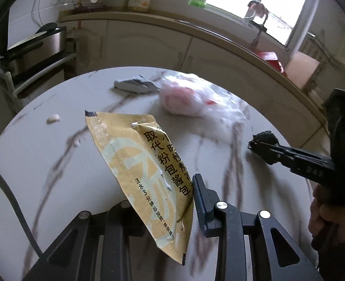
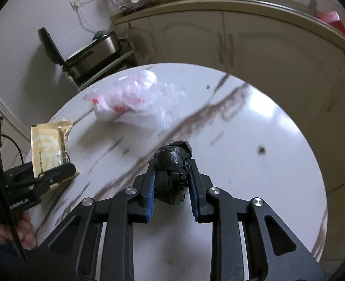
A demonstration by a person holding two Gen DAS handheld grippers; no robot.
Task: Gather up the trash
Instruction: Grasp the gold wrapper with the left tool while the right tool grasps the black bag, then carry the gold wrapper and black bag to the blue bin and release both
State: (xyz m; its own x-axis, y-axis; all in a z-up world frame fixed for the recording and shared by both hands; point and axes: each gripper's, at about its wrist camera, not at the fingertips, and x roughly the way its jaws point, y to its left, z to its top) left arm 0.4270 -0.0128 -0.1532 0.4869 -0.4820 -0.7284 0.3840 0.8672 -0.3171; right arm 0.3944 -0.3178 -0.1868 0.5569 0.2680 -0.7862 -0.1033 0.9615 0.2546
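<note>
In the left wrist view my left gripper [image 1: 165, 194] is shut on a tan sauce sachet [image 1: 137, 154] with dark printed characters, which stands up above the round white marbled table [image 1: 55, 168]. The sachet hides the gripper's left finger. My right gripper [image 2: 172, 166] is shut on a crumpled black wad [image 2: 173, 161], pinched between its blue pads over the table [image 2: 254, 187]. From the left wrist view the right gripper [image 1: 263, 144] appears at the right with the black wad at its tip. The right wrist view shows the left gripper [image 2: 62, 171] and sachet [image 2: 47, 145] at the left.
A crumpled white plastic bag with red print [image 1: 196, 103] [image 2: 130, 98] lies at the table's far side, beside a small grey-white packet [image 1: 135, 84]. A pale crumb [image 1: 53, 118] lies at the left. Beyond the table stand cream cabinets [image 2: 242, 44] and an open electric grill [image 2: 88, 49].
</note>
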